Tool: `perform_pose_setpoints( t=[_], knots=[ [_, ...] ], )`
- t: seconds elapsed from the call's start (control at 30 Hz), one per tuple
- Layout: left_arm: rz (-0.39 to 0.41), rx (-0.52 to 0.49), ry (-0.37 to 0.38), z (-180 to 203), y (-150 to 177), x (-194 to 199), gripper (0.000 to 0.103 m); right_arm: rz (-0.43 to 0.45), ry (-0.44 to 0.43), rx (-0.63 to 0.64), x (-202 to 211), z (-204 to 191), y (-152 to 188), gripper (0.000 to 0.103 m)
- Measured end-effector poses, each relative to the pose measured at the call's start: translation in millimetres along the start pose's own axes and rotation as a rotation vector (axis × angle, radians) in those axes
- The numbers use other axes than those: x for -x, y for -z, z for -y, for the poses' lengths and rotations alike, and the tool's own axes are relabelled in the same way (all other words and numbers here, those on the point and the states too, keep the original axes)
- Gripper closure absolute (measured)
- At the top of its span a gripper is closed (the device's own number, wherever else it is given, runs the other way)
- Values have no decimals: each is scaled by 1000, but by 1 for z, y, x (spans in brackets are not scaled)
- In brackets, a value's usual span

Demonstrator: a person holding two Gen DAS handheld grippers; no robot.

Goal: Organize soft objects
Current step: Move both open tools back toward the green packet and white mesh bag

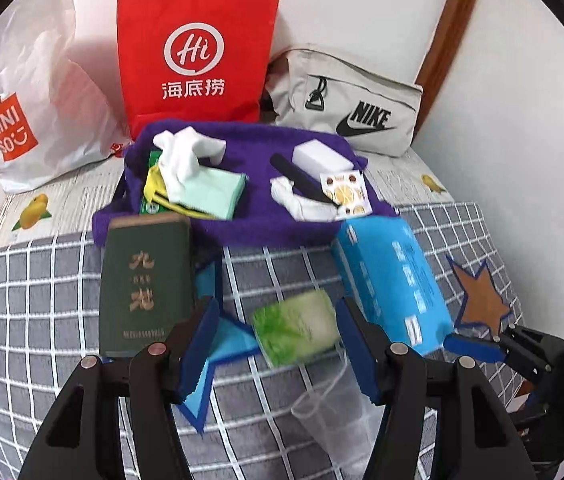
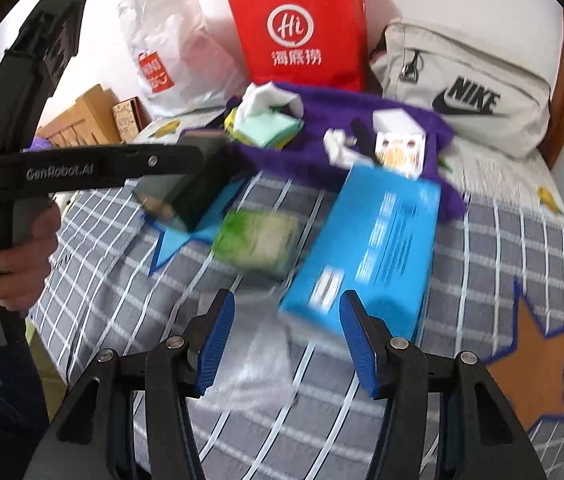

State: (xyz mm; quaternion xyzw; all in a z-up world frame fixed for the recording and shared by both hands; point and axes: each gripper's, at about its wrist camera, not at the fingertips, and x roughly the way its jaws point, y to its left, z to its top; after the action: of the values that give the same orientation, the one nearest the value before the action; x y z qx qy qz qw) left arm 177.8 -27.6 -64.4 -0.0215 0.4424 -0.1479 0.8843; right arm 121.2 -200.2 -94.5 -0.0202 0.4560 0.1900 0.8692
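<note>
Left gripper (image 1: 277,344) jaws parted, holding nothing, soft green-and-white packet (image 1: 296,334) lying between them at lower centre on grey checked blanket (image 1: 41,280), right gripper (image 2: 286,340) jaws apart and empty, blue rectangular tissue pack (image 2: 370,248) just above.

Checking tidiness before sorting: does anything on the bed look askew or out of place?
Yes. The blue tissue pack lies slanted, its far end overlapping the purple towel. White cloths sit crumpled on that towel.

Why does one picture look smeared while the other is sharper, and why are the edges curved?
Right wrist view: motion blur smears the blue pack and green packet. Left wrist view: steadier, the red bag print reads crisply. Both: fisheye lenses bend the quilt lines and darken corners.
</note>
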Motion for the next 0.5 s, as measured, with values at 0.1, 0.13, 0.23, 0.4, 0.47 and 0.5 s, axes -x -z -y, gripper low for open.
perform_pose_setpoints(
  t=[0.1,0.13,0.23,0.4,0.47,0.5],
  knots=[
    [-5,-11,-3,3,12,0,44,-7,-9,4,2,-6,21,48],
    [-9,-14,-7,3,16,0,44,-9,-14,5,1,-7,26,48],
    [-16,-6,-19,1,25,0,44,-27,-24,0,-5,-12,41,47],
    [-26,14,-16,-7,40,0,44,-47,-7,8,-25,-16,54,47],
    [-33,13,-18,-9,45,0,44,-63,-14,4,-36,-15,55,47],
    [-35,10,-17,-10,48,0,44,-68,-22,2,-40,-14,55,47]
  ],
)
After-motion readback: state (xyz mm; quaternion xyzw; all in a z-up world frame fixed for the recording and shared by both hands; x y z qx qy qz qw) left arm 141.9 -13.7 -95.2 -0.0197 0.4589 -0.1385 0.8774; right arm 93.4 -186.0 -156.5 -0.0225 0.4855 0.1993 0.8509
